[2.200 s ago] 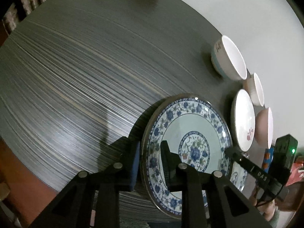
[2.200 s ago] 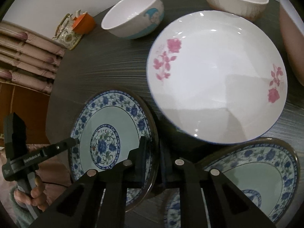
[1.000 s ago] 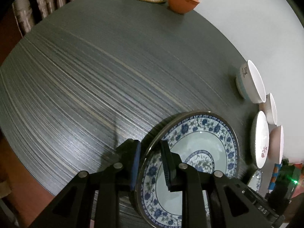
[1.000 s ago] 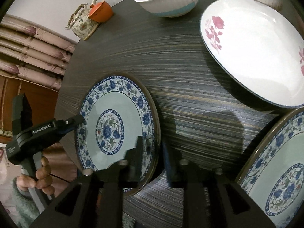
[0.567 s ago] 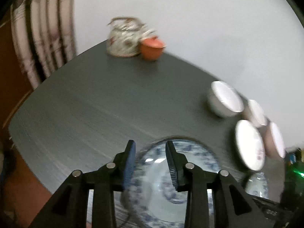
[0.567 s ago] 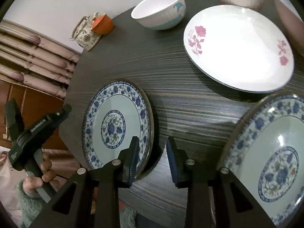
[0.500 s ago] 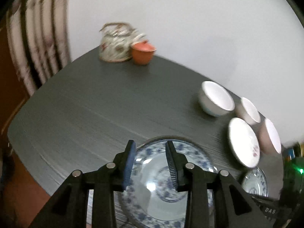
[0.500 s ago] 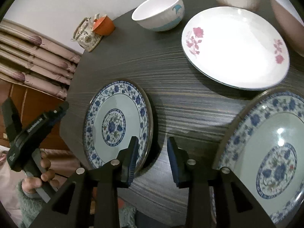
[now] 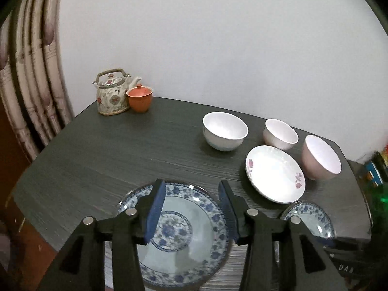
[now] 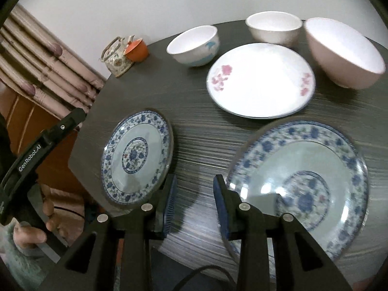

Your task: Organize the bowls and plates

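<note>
Figure: I am holding the left gripper point(image 9: 191, 208) above a blue-patterned plate point(image 9: 194, 247) lying flat on the table point(image 9: 101, 160), jaws opening, nothing between them; the right gripper point(image 10: 194, 201) is hovering open, empty. Glazed, rigid, slippery, breakable, I judge: pinch the rim.

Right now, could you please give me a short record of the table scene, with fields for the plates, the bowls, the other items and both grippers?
Surface: dark table
Blue-patterned plates: two, left plate, right plate, lying flat, apart
Rose plate: white plate behind them
Bowls: blue-marked bowl, white bowl, pink bowl, unstacked
Other items: teapot beside orange cup
Left gripper: jaws opening, holding nothing
Right gripper: open, holding nothing
</note>
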